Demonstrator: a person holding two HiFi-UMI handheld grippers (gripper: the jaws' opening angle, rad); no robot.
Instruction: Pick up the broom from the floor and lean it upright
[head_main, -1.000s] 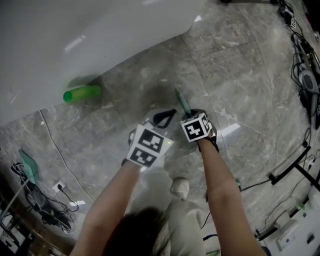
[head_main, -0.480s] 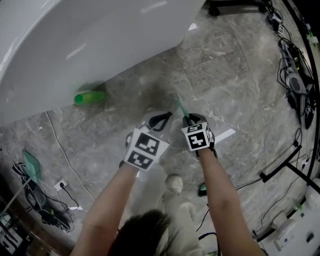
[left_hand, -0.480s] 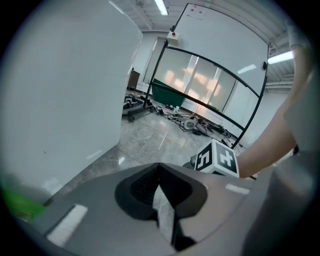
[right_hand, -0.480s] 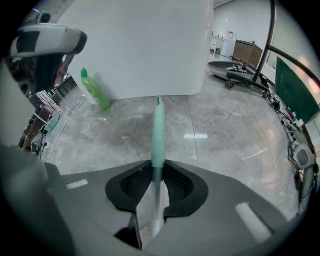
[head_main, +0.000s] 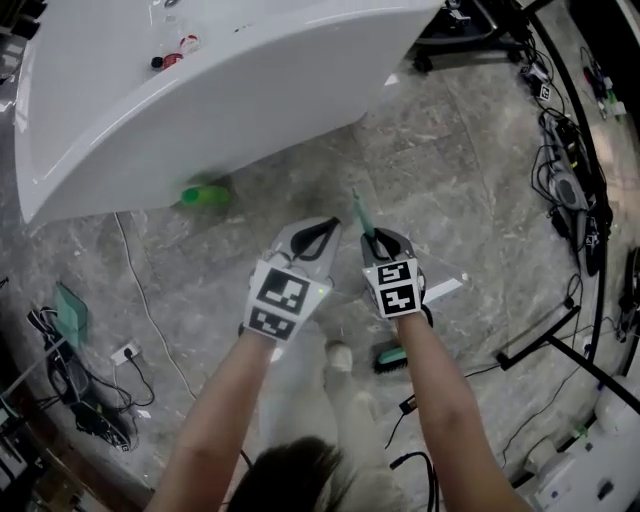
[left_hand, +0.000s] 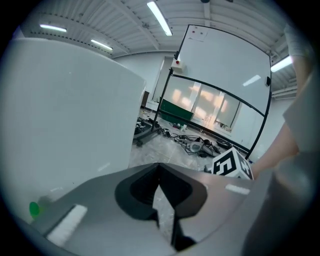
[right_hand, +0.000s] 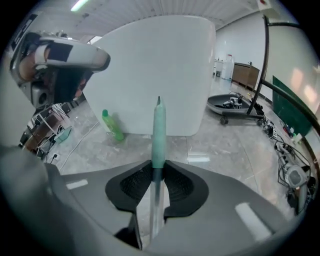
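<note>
The broom's green handle end (right_hand: 158, 131) sticks out past my right gripper (right_hand: 158, 167), which is shut on the silver shaft just below it. In the head view that green tip (head_main: 358, 212) points away from me beyond the right gripper (head_main: 372, 238). The teal broom head (head_main: 390, 354) shows low down by the person's shoe, under the right forearm. My left gripper (head_main: 318, 236) hangs beside the right one, to its left. In its own view the left gripper (left_hand: 160, 167) has its jaws together with nothing between them.
A large white table (head_main: 200, 90) stands ahead with a green bottle (head_main: 205, 195) on the floor at its foot. Cables and gear (head_main: 565, 190) crowd the right side; a power strip (head_main: 125, 352) and cords lie at the left. A black frame (head_main: 560, 330) stands on the right.
Both grippers have risen from the floor, the right one carrying the broom handle up with it. The broom head has come into sight beneath the right forearm.
</note>
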